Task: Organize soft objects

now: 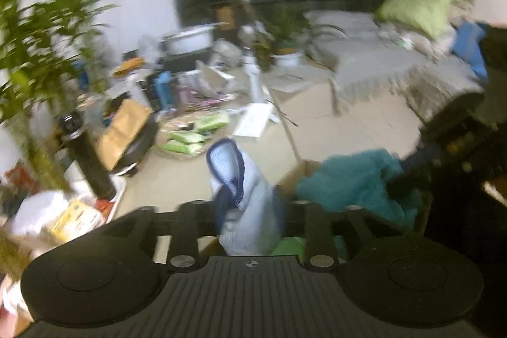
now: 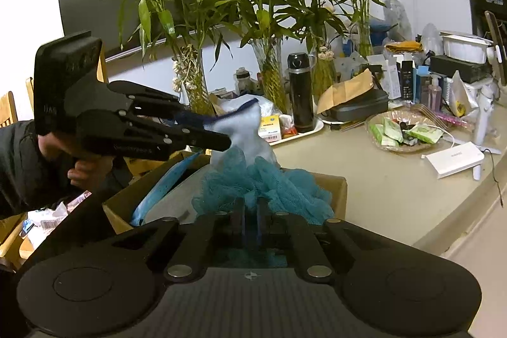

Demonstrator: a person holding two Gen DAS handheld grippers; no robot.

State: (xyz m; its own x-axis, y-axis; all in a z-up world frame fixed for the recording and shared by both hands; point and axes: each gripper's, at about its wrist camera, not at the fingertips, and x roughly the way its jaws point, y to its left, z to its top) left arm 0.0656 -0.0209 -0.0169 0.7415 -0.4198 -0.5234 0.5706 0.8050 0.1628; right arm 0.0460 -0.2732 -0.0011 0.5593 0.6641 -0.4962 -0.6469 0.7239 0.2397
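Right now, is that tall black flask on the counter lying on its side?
No, the black flask stands upright on the white tray, beside the bamboo plants.

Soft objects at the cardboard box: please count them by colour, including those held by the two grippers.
Teal: 1, the teal mesh bath sponge, held by the right gripper.
Light blue with navy trim: 1, the knitted sock, held by the left gripper.
Bright blue: 1, the blue cloth lying inside the brown cardboard box.
Total: 3.
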